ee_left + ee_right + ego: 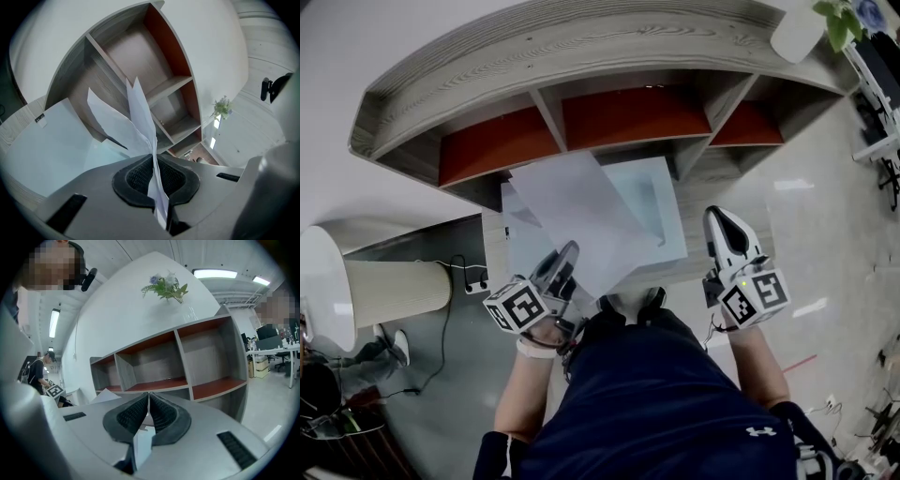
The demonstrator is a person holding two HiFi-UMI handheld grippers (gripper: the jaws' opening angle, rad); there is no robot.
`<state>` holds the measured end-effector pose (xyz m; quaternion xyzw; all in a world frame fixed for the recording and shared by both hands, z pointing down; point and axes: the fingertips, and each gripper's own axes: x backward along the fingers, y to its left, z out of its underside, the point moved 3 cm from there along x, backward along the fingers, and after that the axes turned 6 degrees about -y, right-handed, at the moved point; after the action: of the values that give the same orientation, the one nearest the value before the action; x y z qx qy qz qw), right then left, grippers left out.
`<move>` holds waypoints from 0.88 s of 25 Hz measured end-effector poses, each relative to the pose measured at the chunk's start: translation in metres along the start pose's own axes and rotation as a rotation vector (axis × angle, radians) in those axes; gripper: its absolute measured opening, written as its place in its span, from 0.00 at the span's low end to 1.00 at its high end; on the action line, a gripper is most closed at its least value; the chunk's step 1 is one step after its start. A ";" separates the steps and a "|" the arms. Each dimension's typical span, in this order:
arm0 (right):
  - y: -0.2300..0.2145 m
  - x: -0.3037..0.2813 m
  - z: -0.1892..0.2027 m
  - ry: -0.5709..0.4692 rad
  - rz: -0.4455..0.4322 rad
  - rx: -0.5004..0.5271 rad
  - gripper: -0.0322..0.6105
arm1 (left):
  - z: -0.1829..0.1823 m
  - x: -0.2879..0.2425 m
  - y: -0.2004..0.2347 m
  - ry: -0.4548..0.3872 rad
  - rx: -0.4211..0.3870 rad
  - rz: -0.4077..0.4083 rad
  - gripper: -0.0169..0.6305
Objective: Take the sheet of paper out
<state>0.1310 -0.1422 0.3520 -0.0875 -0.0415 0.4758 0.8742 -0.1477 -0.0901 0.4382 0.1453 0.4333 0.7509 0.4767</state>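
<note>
A white sheet of paper (581, 216) hangs tilted in front of the shelf, above a pale blue folder (661, 202) that lies on a low wooden table (492, 234). My left gripper (565, 262) is shut on the sheet's near edge. In the left gripper view the paper (140, 112) runs up from between the black pads (136, 176) of the left gripper (153, 177). My right gripper (724, 225) is off to the right of the folder, apart from the paper. In the right gripper view its jaws (148, 411) are shut with nothing between them.
A curved wooden shelf unit (609, 56) with red back panels stands just beyond the table. On its top at the right stands a white vase with a plant (802, 28). A white cylinder (394, 286) and cables (455, 272) lie on the floor at the left.
</note>
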 end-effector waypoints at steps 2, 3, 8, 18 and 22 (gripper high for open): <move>0.002 0.000 0.001 0.003 -0.004 0.000 0.08 | 0.000 0.000 0.000 0.002 -0.007 -0.002 0.06; 0.003 0.001 0.002 0.006 -0.005 0.002 0.08 | 0.001 0.001 -0.001 0.002 -0.009 -0.002 0.06; 0.007 0.003 0.007 0.030 -0.002 0.024 0.07 | 0.006 0.002 -0.002 0.003 -0.002 0.002 0.06; 0.014 0.005 0.007 0.019 -0.036 0.023 0.07 | 0.012 0.006 -0.003 0.022 0.003 0.005 0.06; 0.013 0.006 0.008 0.020 -0.033 0.017 0.07 | 0.010 0.005 -0.002 0.018 0.004 0.007 0.06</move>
<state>0.1218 -0.1294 0.3574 -0.0840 -0.0299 0.4607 0.8831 -0.1424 -0.0802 0.4411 0.1412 0.4387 0.7530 0.4698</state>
